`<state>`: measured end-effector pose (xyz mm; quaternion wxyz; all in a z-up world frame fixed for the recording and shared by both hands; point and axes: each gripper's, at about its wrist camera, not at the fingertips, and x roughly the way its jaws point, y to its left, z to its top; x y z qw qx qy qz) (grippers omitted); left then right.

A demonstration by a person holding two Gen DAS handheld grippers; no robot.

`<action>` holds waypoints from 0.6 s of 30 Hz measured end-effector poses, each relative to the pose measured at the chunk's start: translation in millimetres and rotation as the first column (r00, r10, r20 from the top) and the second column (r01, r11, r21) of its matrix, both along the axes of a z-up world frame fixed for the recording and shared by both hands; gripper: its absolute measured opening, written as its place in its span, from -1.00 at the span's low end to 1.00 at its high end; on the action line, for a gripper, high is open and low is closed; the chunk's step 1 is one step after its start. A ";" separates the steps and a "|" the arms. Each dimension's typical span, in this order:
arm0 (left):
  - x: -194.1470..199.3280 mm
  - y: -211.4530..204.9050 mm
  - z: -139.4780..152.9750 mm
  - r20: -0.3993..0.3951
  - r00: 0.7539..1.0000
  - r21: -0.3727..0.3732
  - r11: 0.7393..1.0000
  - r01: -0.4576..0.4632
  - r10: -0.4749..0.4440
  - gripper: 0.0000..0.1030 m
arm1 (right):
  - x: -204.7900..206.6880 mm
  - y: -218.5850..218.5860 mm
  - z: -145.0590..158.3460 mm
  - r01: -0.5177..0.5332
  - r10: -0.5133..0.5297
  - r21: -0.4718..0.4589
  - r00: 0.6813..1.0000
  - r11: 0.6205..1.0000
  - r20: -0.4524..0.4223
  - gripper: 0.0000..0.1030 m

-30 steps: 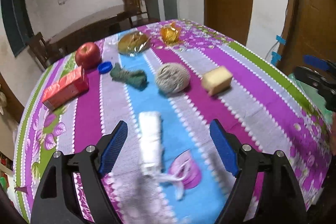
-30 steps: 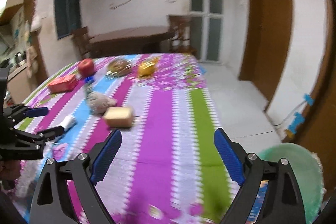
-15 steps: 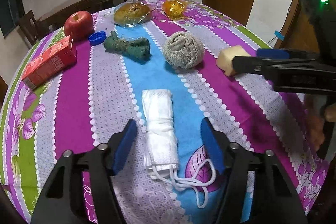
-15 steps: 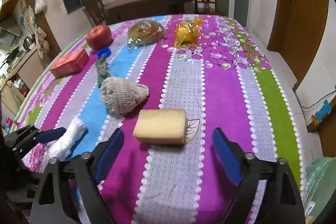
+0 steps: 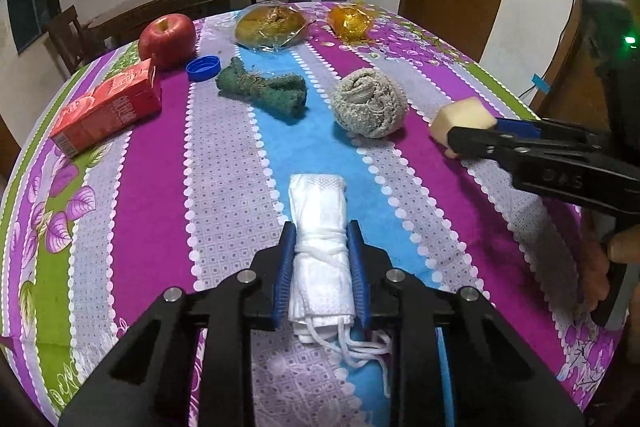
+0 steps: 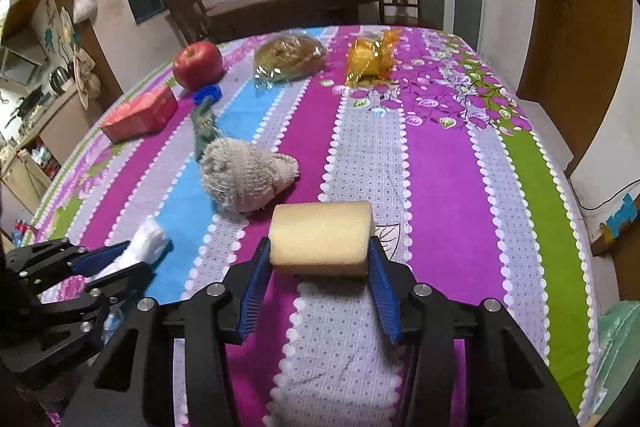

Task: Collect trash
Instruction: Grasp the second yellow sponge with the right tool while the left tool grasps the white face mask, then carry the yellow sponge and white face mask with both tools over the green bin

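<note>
Nearest the left wrist camera, the left gripper [image 5: 320,267] is closing on a rolled white face mask with loose ear loops [image 5: 320,227]; its blue pads [image 5: 286,267] touch both sides of the roll, which lies on the striped purple, blue and green tablecloth [image 5: 152,187]. Half a second ago those jaws stood well apart around the mask. Over to the right, the right gripper [image 6: 320,267] is closing too, its pads against the ends of a pale yellow sponge block [image 6: 320,239] resting on the cloth; a moment earlier that block lay clear ahead of spread fingers. Just beyond sit a grey balled-up rag [image 5: 370,103] and a twisted green cloth [image 5: 262,91]. Farther back lie a red drink carton [image 5: 106,107], a blue bottle cap [image 5: 203,67], a red apple [image 5: 168,39], a clear bag of bread [image 5: 270,25] and a crumpled orange wrapper [image 5: 350,21].
</note>
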<state>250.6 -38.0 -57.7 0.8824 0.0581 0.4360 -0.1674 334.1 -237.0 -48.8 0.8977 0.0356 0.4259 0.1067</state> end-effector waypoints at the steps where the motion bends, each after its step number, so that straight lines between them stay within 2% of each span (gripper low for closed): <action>1: -0.2 -0.5 0.0 0.001 1.000 0.004 1.000 -0.001 0.001 -0.53 | -3.6 -1.4 3.0 0.003 -0.003 0.007 1.000 1.000 0.007 -0.05; 10: -14.0 -0.5 6.1 0.006 1.000 0.003 1.000 0.000 0.000 -0.53 | -53.7 -13.7 36.6 0.031 -0.037 0.058 0.993 0.998 0.109 -0.05; 18: -27.5 -16.4 25.9 0.083 0.997 0.055 0.998 -0.014 0.009 -0.53 | -95.6 -13.8 50.0 0.026 -0.034 0.051 0.986 0.998 0.161 -0.05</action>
